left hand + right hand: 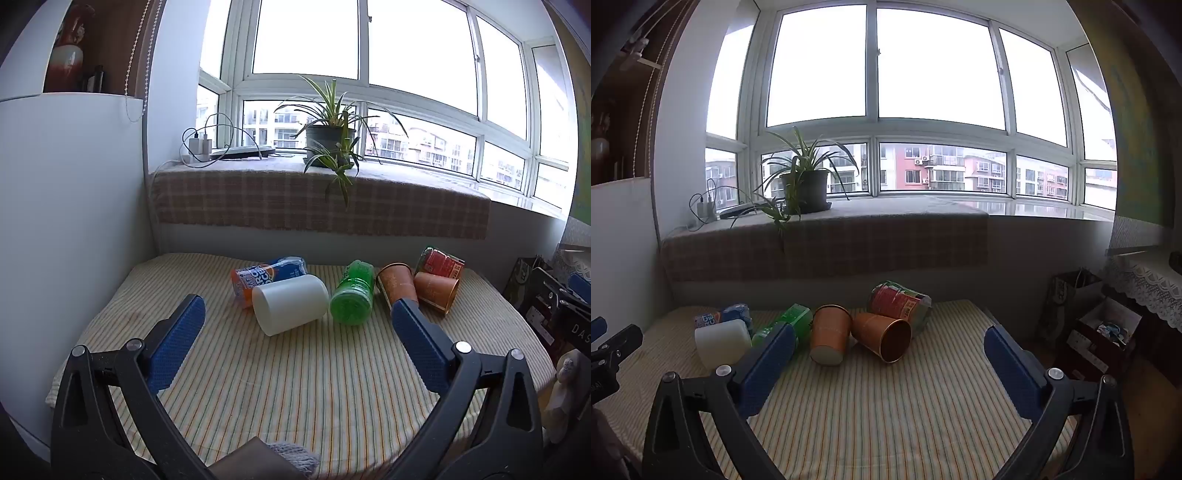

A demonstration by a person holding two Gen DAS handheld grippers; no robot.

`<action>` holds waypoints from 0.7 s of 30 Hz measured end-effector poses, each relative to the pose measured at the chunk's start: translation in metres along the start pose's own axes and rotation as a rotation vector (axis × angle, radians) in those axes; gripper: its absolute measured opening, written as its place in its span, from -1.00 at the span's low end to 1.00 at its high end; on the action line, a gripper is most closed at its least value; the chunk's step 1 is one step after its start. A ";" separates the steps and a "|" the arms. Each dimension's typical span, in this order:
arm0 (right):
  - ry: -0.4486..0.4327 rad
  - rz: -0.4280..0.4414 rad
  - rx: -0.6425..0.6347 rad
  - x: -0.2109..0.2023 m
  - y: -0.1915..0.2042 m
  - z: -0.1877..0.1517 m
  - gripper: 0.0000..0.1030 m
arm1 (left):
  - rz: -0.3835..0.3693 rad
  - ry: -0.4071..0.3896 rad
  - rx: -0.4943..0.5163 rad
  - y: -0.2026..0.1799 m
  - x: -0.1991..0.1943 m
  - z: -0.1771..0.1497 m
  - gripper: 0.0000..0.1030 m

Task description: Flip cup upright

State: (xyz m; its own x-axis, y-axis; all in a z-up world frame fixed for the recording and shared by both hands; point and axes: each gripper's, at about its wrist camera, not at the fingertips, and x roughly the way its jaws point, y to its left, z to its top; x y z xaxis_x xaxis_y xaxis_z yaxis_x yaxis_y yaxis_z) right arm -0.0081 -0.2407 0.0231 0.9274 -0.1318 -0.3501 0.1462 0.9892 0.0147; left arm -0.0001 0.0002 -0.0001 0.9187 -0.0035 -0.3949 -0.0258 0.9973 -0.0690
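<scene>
The left claw [297, 321] hangs spread wide and empty above the striped cloth [295, 387]; the right claw [890, 347] is equally wide and empty. Just ahead of the left claw lies a white cup [291, 304] on its side, the green cup [352, 295] beside it. Ahead of the right claw lie two orange cups [882, 338] touching. Risk, as I judge it: crowded cups roll when nudged, so a fingertip clipping a neighbour could scatter the row.
</scene>
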 end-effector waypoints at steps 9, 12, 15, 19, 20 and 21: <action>0.007 0.005 0.006 0.002 -0.001 0.000 1.00 | 0.008 -0.005 0.009 -0.001 0.000 0.000 0.99; 0.010 0.004 0.005 0.002 0.002 -0.001 0.99 | 0.010 -0.007 0.008 -0.001 0.000 0.000 0.99; 0.010 0.004 0.009 0.003 0.002 -0.002 1.00 | 0.007 -0.008 0.007 0.003 -0.002 0.003 0.99; 0.013 0.005 0.011 0.003 0.000 0.000 0.99 | 0.009 -0.015 0.011 0.006 -0.006 0.004 0.99; 0.014 0.006 0.012 0.002 0.000 0.000 1.00 | 0.012 -0.017 0.012 0.005 -0.005 0.006 0.99; 0.013 0.007 0.012 0.002 0.000 0.000 1.00 | 0.013 -0.019 0.013 0.004 -0.005 0.007 0.99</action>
State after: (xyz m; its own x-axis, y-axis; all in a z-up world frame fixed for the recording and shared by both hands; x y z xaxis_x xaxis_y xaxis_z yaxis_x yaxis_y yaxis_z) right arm -0.0060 -0.2413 0.0222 0.9236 -0.1243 -0.3625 0.1442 0.9891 0.0283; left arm -0.0017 0.0045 0.0083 0.9258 0.0110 -0.3780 -0.0331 0.9981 -0.0520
